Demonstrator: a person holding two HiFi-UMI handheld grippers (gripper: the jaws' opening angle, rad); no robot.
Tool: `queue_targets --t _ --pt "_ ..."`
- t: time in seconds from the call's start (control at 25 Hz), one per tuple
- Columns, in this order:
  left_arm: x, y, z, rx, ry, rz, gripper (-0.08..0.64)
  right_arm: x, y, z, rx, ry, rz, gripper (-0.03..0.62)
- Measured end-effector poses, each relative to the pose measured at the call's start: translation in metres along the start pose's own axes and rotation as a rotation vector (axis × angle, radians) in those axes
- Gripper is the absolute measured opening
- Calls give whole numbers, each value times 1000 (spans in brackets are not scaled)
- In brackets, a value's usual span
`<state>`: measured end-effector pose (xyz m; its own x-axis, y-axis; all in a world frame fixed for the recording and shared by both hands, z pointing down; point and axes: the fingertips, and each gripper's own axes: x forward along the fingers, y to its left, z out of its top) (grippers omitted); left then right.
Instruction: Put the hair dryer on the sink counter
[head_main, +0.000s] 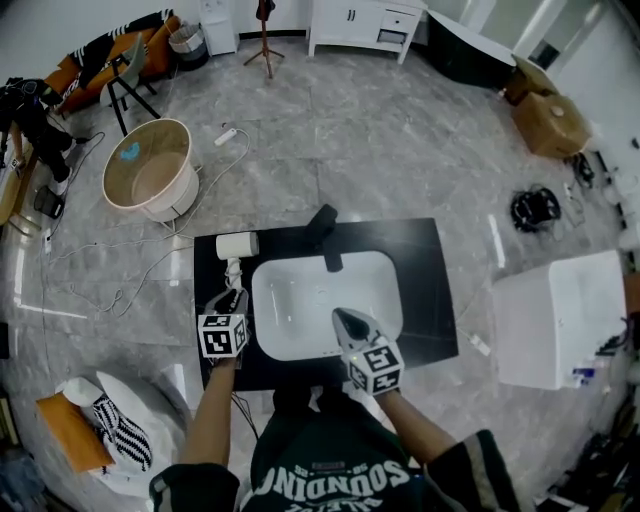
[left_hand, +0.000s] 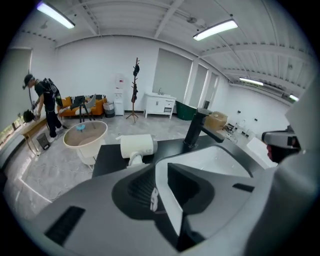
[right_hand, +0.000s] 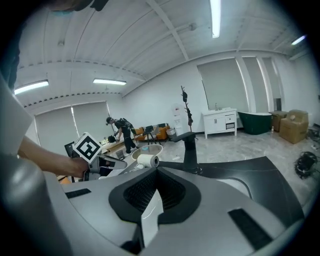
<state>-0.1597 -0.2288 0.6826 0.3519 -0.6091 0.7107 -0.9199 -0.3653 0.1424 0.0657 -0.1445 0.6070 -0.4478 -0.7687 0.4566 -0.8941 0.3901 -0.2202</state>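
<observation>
**A:** Where are we finding the hair dryer?

**B:** It's lying on the black surface, in the back left corner. It's just beside the white basin and left of the black faucet, with its handle pointing toward us. We're reading the job as done.

**A:** How are we judging it to handle?

**B:** Rigid plastic, probably light. The barrel is smooth and round, so likely slippery. We're favouring the narrow handle for any hold.

**A:** And the tongs?

**B:** The left tongs are hovering near the handle's end, not touching it, partly spread with nothing between them. The right tongs are hanging over the basin, pressed together and empty.

**A:** Room to move?

**B:** The dryer is sitting close to the surface's left edge. We're seeing bare black surface right of the basin and open floor all round.
</observation>
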Motion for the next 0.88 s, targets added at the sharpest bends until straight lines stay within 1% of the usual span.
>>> queue_targets --t 0.08,0.12,0.28,0.48,0.64,0.88 --pt "-13 -4 6 34 -20 35 14 0 0 9 -15 -15 9 0" --pt "-19 -8 9 41 -33 39 3 0 1 11 -24 -21 17 0" --pt "-42 -30 25 54 -97 8 2 3 5 25 -82 -47 57 0" --pt "-75 -63 42 110 -186 -19 2 -4 -1 44 -99 -94 63 0" --pt "-100 -82 61 140 -264 -40 2 -11 -2 61 -119 -128 71 0" --pt "-128 -108 85 166 -364 -55 2 -23 -13 82 -138 -187 21 0"
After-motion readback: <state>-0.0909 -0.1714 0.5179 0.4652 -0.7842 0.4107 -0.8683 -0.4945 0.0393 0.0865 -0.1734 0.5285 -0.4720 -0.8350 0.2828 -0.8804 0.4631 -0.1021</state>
